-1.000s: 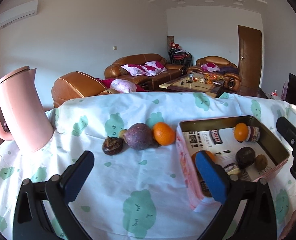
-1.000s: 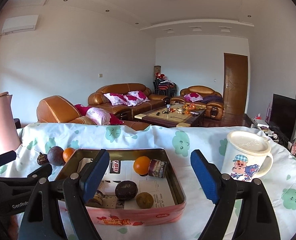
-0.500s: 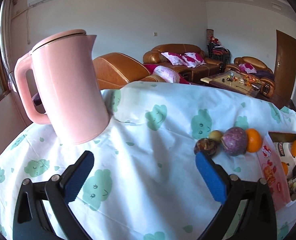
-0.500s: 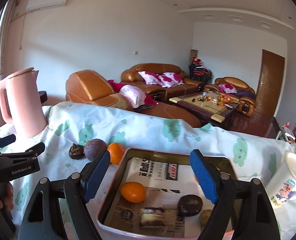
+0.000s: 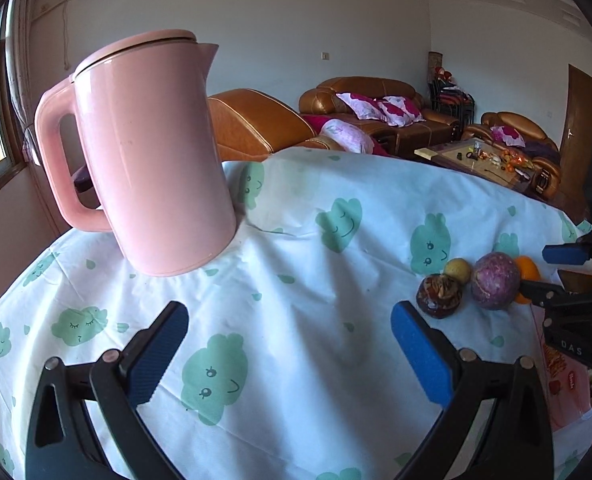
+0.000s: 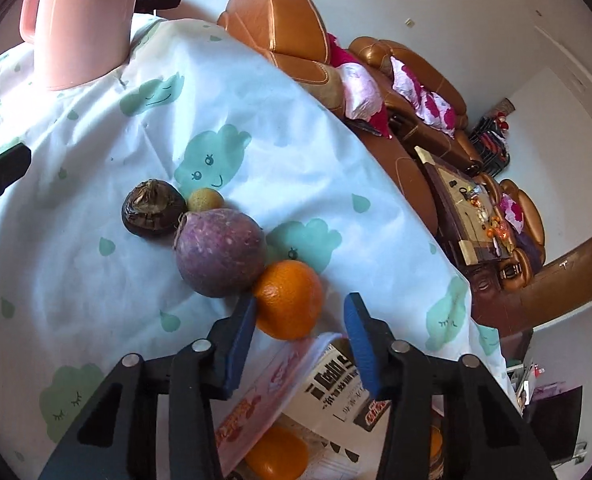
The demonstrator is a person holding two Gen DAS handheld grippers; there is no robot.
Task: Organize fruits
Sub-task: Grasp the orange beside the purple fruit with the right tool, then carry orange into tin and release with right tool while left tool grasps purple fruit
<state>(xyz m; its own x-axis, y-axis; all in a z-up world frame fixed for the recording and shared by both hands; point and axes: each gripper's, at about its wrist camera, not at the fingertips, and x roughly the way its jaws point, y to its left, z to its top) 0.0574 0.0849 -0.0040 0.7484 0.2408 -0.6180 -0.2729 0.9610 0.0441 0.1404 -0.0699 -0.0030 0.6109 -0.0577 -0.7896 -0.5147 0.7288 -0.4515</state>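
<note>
On the cloud-print tablecloth lie an orange (image 6: pixel 289 300), a purple passion fruit (image 6: pixel 220 252), a dark brown fruit (image 6: pixel 151 213) and a small yellow fruit (image 6: pixel 205 200). My right gripper (image 6: pixel 300 316) is open, its jaws either side of the orange, left pad close to it. Below it is the pink tin box (image 6: pixel 263 396) lined with newspaper, with another orange (image 6: pixel 275 456) inside. My left gripper (image 5: pixel 289 344) is open and empty over bare cloth, left of the same fruits (image 5: pixel 494 280). The right gripper shows in the left wrist view (image 5: pixel 564 276).
A tall pink kettle (image 5: pixel 151 152) stands at the table's far left and shows in the right wrist view (image 6: pixel 83 20). Brown leather sofas (image 5: pixel 360 116) and a coffee table (image 5: pixel 484 160) lie beyond the table's far edge.
My right gripper has swung left and down from over the box to the orange and its jaws have narrowed. My left gripper has moved left, closer to the kettle.
</note>
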